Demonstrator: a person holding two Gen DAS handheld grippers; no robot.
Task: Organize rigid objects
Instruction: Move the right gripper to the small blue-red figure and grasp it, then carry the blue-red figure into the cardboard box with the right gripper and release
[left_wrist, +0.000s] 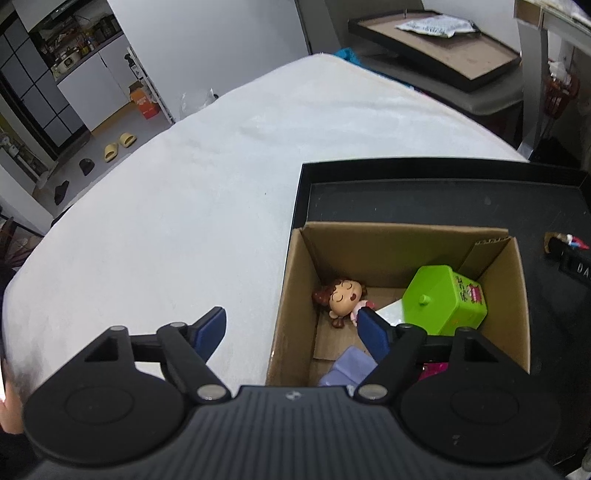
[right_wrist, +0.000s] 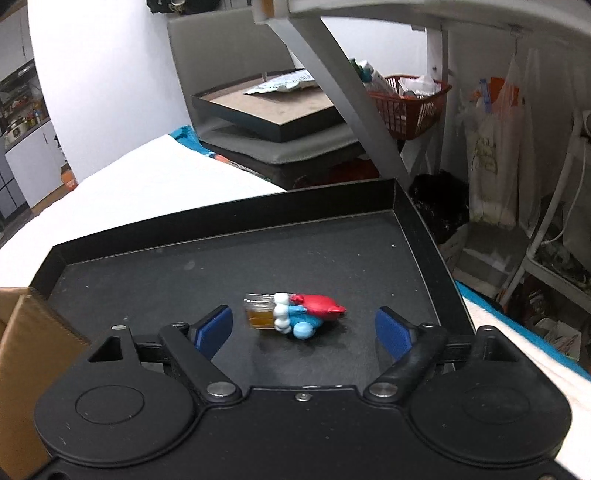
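Note:
A small red, blue and white figurine (right_wrist: 295, 314) with an amber base lies on its side in the black tray (right_wrist: 229, 206). My right gripper (right_wrist: 304, 330) is open and empty, its blue pads either side of the figurine, just short of it. My left gripper (left_wrist: 293, 328) is open and empty above the left wall of the cardboard box (left_wrist: 291, 295). In the box lie a doll (left_wrist: 341, 299), a green lidded container (left_wrist: 443, 299), a lilac piece (left_wrist: 347, 369) and a pink item (left_wrist: 436, 369). The figurine also shows at the left wrist view's right edge (left_wrist: 565, 242).
The box stands in the tray (left_wrist: 406, 166) on a white-covered table (left_wrist: 184, 203). A box corner (right_wrist: 22, 332) shows at the right wrist view's left. Beyond the table are a framed board (right_wrist: 266, 107), a red basket (right_wrist: 410, 99) and hanging bags (right_wrist: 495, 147).

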